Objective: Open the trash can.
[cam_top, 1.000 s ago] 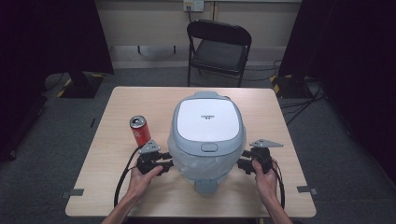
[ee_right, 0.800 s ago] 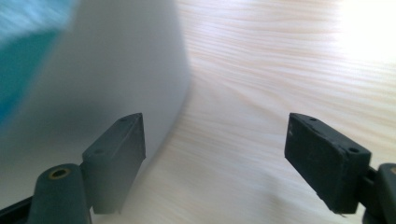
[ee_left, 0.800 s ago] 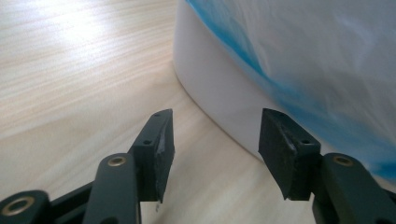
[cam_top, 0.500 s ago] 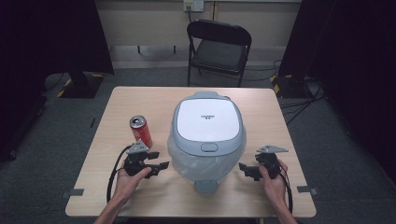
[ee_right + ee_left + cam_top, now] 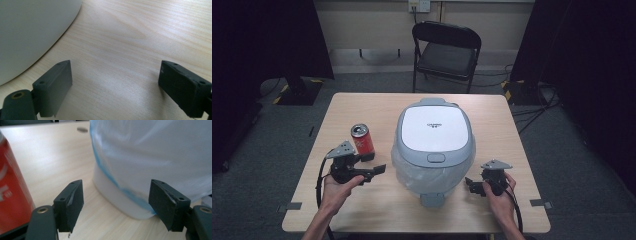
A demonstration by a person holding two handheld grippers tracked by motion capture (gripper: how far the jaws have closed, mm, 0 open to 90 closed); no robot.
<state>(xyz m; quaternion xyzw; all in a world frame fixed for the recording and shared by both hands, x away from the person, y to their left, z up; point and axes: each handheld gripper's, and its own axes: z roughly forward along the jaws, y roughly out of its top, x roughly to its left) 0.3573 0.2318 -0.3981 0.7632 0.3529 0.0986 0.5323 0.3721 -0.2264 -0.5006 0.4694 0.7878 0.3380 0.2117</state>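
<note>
A grey-and-white bin [image 5: 434, 142] with a flat white lid stands near the middle of the table [image 5: 362, 107]. A clear, blue-tinged liner [image 5: 404, 167] bulges out below the lid and wraps the bin's upper body; at the bin's near foot a grey pedal [image 5: 432, 199] sticks out toward the person.

Left of the bin, just beside it, a red can [image 5: 361, 139] stands upright. The left gripper [image 5: 374, 172] is held in the person's left hand [image 5: 336, 187] in front of the can, lifted off the table, jaws pointing at the bin's left flank. The jaws have just been opening and now stand wide with nothing between them. In the left gripper view the liner [image 5: 155, 152] and the bin's white base [image 5: 117, 197] lie ahead of the pads, apart from them, and the can [image 5: 12, 187] is close at the edge.

Right of the bin, the right gripper [image 5: 470, 186] is in the person's right hand [image 5: 499, 197], low over the table and aimed at the bin's lower right side, near it but not touching. Its jaws too have just been opening and are spread wide, empty. The right gripper view has bare wood [image 5: 120, 50] between the pads and the bin's rounded wall [image 5: 32, 32] off to one side.

Behind the bin, beyond the table's far edge, a black folding chair [image 5: 446, 50] stands on the grey floor.
</note>
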